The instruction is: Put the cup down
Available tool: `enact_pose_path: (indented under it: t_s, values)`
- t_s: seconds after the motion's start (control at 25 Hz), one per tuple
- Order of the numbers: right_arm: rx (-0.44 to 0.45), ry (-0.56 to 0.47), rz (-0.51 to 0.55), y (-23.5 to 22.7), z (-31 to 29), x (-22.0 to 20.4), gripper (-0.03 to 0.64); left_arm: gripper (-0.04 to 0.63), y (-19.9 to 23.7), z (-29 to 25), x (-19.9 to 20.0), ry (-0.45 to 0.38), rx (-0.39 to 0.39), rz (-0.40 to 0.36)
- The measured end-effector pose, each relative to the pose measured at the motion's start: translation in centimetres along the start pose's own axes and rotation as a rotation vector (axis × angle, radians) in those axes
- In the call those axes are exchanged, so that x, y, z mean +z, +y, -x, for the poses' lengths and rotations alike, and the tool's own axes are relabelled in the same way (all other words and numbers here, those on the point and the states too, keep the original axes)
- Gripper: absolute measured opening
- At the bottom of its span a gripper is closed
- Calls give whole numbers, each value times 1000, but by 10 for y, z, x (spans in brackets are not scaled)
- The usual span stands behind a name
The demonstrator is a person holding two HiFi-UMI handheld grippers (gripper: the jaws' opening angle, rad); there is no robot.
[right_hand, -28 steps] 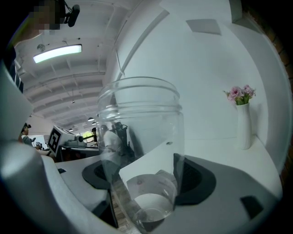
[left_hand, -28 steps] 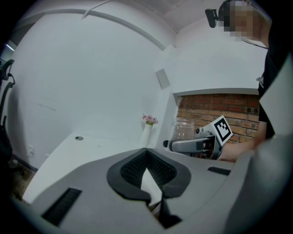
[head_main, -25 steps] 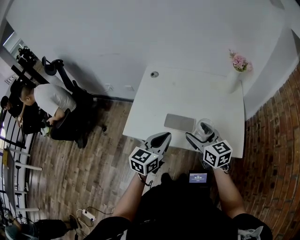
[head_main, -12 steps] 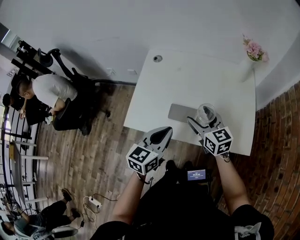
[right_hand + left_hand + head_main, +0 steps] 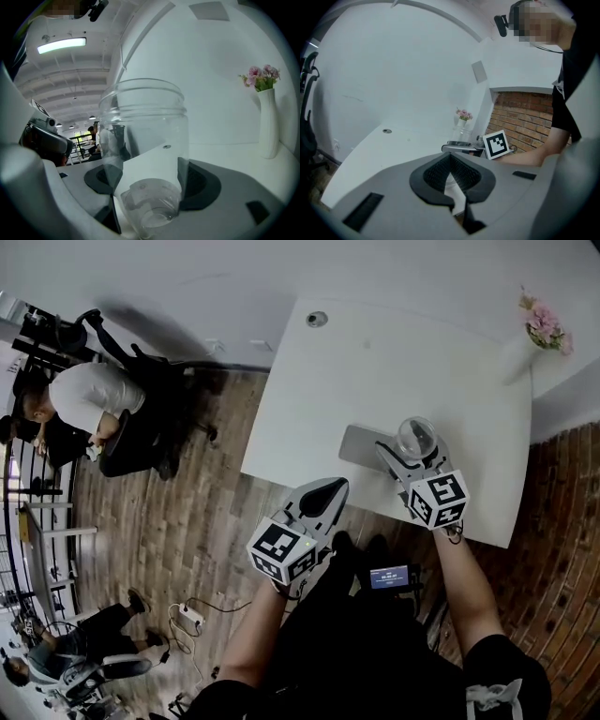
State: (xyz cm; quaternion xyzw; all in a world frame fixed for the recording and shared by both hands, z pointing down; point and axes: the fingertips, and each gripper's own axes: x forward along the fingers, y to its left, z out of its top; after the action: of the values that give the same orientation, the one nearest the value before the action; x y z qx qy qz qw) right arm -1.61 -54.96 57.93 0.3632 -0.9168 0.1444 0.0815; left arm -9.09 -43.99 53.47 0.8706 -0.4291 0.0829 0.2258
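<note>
In the head view, the right gripper (image 5: 412, 458) holds a clear cup (image 5: 416, 436) at the end of a grey mat (image 5: 356, 444) on the white desk (image 5: 375, 371). The left gripper (image 5: 328, 493) is off the desk's near edge.

In the left gripper view, its fingers (image 5: 465, 174) are pressed together with nothing between them.

In the right gripper view, the fingers (image 5: 200, 183) pinch the upright cup on both sides.
</note>
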Motion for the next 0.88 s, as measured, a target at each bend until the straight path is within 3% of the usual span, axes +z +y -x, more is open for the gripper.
enact_pose_path:
  t_s: [0.4, 0.88]
  values:
    - [40, 5, 164, 16, -12, -13, 373, 8, 17, 3, 4, 2, 27, 13]
    - [34, -30, 156, 14, -8, -19, 373, 8, 11, 2, 4, -5, 14, 3]
